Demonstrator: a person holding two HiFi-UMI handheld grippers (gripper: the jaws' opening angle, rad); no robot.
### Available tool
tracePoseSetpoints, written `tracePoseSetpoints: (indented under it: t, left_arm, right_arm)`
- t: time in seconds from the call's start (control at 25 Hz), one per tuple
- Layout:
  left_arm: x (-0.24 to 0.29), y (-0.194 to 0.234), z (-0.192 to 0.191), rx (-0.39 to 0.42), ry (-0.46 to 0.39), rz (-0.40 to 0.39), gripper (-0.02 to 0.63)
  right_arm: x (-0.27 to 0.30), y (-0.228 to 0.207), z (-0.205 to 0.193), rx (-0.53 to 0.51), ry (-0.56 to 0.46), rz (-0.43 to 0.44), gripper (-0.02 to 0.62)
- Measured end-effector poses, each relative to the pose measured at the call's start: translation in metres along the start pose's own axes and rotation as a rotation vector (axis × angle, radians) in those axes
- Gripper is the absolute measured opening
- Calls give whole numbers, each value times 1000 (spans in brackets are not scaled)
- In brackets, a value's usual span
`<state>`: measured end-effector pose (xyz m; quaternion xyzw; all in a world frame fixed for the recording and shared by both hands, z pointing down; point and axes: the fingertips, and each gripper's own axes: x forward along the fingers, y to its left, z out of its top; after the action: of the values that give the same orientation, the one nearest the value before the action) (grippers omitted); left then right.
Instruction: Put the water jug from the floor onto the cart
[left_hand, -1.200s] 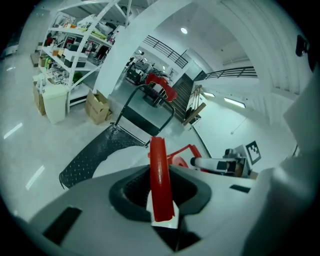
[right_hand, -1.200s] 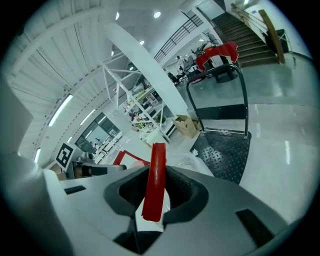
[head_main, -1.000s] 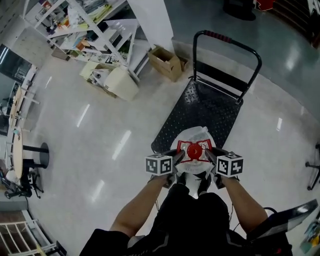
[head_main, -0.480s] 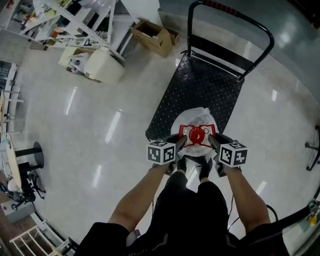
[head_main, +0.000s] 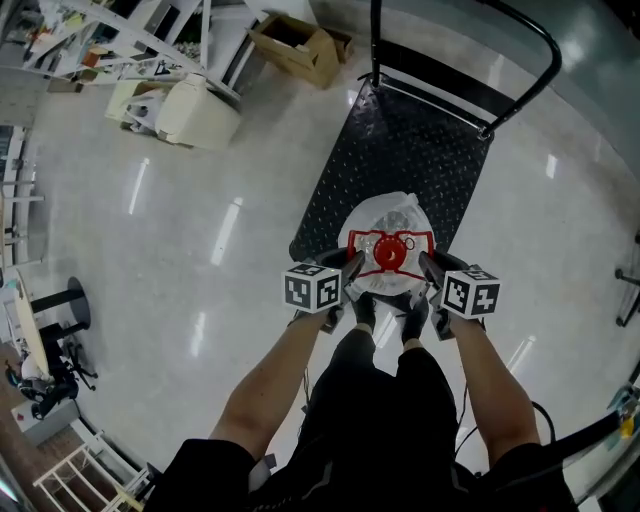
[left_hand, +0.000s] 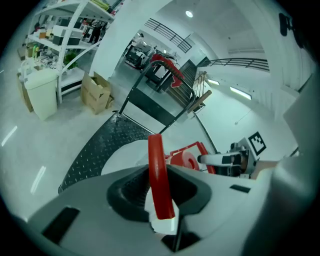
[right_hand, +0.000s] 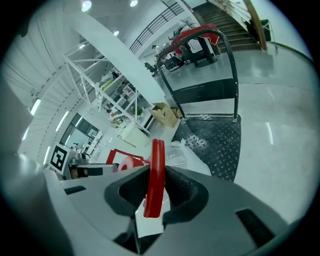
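Gleaming pale floor (head_main: 180, 300) under black cart (head_main: 400, 150), shelving (head_main: 100, 40) beyond

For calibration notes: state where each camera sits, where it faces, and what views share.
Head view: on the person's head, facing steeply down at the water jug at the near end of the cart; forearms, legs, left gripper and right gripper show.
Left gripper view: on that gripper, facing along its jaws, clamped on the jug's red handle, toward the cart; right gripper shows.
Right gripper view: likewise, clamped on the handle; left gripper shows.
Shared: handle and cart appear in all three.
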<state>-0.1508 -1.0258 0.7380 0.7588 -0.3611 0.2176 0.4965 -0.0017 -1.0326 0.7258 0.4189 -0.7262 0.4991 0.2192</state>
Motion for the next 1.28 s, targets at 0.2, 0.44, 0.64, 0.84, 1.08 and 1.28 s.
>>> tracePoseSetpoints:
  t: [0.2,0.44,0.64,0.84,1.08,1.28]
  left_arm:
    - [0,3,0,5,-23,34,75]
    - [-20,8,9,21,-73,59,105]
    - [-77,-7,40,62,-235,102,115]
    - [-134,-82,87,140,-448,-32,114]
    - [-201,-205,128,382,-619,-175,114]
    - [-232,-270,135,460,-654,-144,2]
  right_arm:
    - [-2,1,-3,0,16,3,87]
    - [-19,5,13,-68,-17,-16,119]
    - [-63,22,47,-101,-142,-13,120]
    - [-129,50,90,-184,-306,67,118]
    - [-229,96,133,-298,-451,146,62]
    - [-300,128,137,-409,-532,219,11]
